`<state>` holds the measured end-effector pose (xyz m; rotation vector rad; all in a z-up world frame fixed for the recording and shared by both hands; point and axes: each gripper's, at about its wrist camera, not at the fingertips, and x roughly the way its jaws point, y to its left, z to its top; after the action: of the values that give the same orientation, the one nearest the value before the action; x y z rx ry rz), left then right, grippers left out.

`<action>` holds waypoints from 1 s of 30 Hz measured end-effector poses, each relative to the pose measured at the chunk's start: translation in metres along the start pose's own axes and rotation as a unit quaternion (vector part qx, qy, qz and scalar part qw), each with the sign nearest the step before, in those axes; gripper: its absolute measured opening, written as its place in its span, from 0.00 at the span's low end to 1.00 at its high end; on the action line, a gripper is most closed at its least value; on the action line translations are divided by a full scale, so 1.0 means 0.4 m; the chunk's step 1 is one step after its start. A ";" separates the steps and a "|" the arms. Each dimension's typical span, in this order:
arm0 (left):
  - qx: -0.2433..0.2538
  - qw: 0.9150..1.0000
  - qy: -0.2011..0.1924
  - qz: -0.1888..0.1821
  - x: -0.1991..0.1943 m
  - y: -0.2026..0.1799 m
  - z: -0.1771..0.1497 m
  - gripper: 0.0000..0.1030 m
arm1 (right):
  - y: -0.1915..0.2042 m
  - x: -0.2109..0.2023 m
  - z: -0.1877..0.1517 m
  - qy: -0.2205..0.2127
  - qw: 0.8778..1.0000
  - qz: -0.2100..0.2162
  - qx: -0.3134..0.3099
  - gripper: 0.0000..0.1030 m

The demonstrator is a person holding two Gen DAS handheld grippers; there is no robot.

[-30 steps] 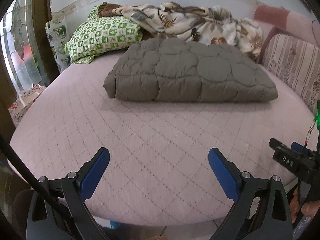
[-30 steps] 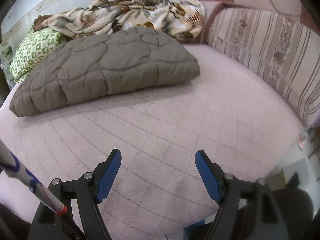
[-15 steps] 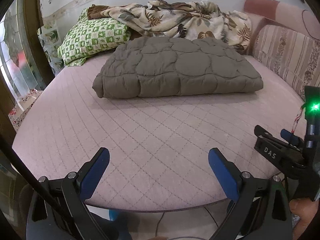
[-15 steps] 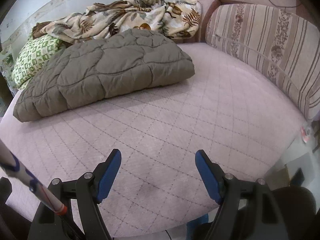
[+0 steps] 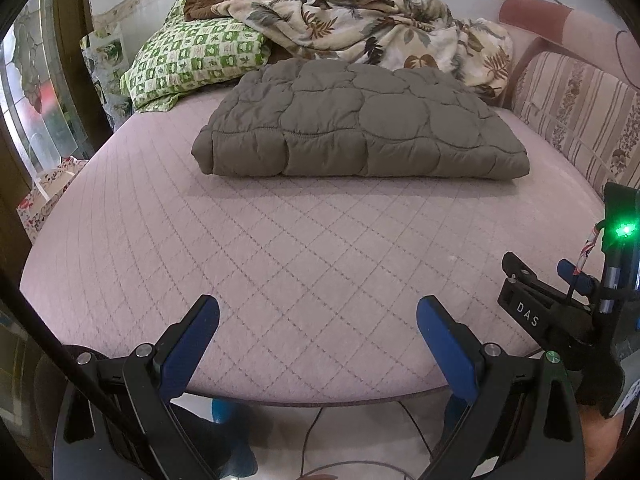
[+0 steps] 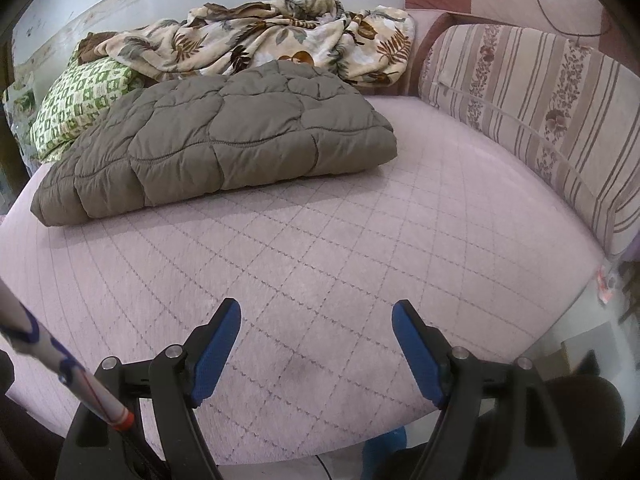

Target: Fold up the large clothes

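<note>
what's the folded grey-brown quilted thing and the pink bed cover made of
Folded grey-brown quilted garment: looks like thin synthetic shell, perhaps nylon or polyester, over padding; puffy stitched cells with a faint sheen suggest it. Pink diamond-stitched bed cover: matte, slightly fuzzy woven or knit fabric, lightly quilted; the exact fibre cannot be told.

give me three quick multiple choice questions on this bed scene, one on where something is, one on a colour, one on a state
1. Where does the green checked pillow lie, seen from the left wrist?
A. left of the leaf-print blanket
B. on the floor
C. on the striped cushion

2. What colour is the quilted jacket?
A. red
B. grey-brown
C. white

3. How is the left hand-held gripper?
A. shut on the jacket
B. shut on nothing
C. open

Key: 1 A, it sits at the bed's far left corner; 2 B, its padded surface is dull olive-brown; 3 C, the blue pads stand wide apart.
</note>
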<state>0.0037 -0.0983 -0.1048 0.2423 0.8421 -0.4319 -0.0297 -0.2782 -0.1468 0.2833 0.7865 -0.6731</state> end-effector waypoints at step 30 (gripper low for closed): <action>-0.019 0.999 0.030 0.011 0.064 0.051 -0.015 0.96 | 0.048 0.027 -0.020 0.004 0.998 -0.038 -0.042 0.81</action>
<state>0.0241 -0.0850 -0.1272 0.2301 0.9047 -0.3888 -0.0161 -0.2646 -0.1603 0.1805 0.8353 -0.7081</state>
